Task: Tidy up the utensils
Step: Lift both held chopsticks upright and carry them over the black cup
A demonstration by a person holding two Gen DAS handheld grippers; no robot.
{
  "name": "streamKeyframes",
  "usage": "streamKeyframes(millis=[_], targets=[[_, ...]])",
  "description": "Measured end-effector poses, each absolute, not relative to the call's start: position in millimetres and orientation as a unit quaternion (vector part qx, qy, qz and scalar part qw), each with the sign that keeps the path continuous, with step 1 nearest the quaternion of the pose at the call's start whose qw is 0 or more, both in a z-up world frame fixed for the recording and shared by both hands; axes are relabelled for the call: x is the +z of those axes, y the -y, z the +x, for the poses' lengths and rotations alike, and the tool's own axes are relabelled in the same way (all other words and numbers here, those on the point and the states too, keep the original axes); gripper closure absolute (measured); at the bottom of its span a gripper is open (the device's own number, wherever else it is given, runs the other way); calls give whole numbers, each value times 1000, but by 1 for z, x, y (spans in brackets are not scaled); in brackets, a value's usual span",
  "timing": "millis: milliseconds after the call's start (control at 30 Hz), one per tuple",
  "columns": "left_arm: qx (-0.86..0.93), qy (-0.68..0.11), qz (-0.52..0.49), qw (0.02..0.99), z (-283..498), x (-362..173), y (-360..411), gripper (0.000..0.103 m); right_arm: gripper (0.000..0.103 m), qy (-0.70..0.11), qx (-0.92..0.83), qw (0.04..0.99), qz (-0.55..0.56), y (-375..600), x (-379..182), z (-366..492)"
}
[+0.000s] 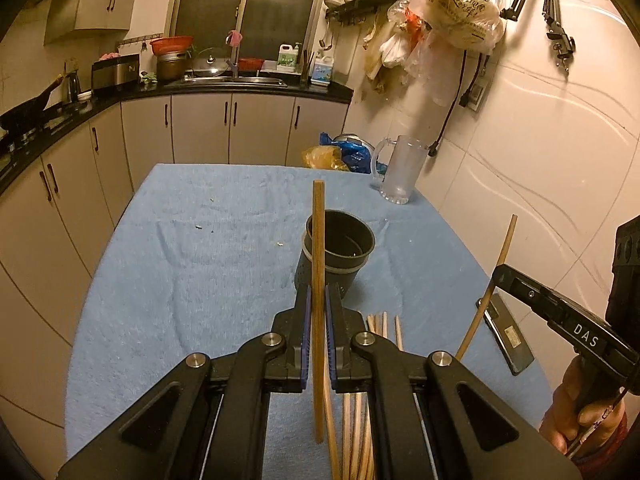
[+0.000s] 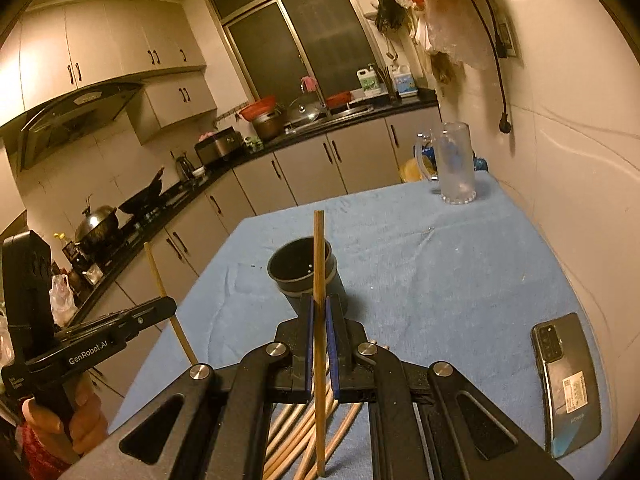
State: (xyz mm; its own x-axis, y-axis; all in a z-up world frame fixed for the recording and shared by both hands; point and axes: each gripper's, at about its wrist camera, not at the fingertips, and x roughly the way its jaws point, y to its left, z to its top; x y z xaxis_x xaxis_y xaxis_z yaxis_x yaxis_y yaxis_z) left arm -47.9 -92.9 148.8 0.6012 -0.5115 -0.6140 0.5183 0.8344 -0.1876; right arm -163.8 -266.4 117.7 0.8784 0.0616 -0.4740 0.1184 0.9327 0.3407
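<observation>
Both grippers are clamped tight, each on a single chopstick: the left gripper [image 1: 318,300] pinches a darker wooden stick [image 1: 319,240] that stands nearly upright between its blue pads, and the right gripper [image 2: 319,312] holds its own stick [image 2: 319,264] the same way. In each case the grip sits around mid-length, with a long stretch above the jaws and a tail hanging below.

From largest to smallest: the table under its blue towel [image 1: 200,260] fills the middle of the room. On it, at the far corner by the wall, stands a clear glass mug [image 1: 396,172]; a phone [image 2: 568,384] lies flat near the right edge. In the centre sits the black holder cup [image 1: 340,248], open mouth up, just beyond both held sticks. Nearest to the person lies the loose heap of pale chopsticks [image 2: 304,420] on the towel under the grippers.

These sticks look light, stiff and smooth, so I would judge them liable to pivot or slide in a narrow pinch. A hold near the middle looks safest for keeping them upright while lowering the bottom end into the cup; the cup itself seems light enough to tip if knocked on its rim
</observation>
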Motion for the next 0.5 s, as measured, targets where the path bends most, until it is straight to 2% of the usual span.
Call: streamKeyframes(millis=[500], targets=[[-290, -335, 5, 896, -47, 156, 96, 97, 97, -221, -14, 955, 196, 273, 127, -166]])
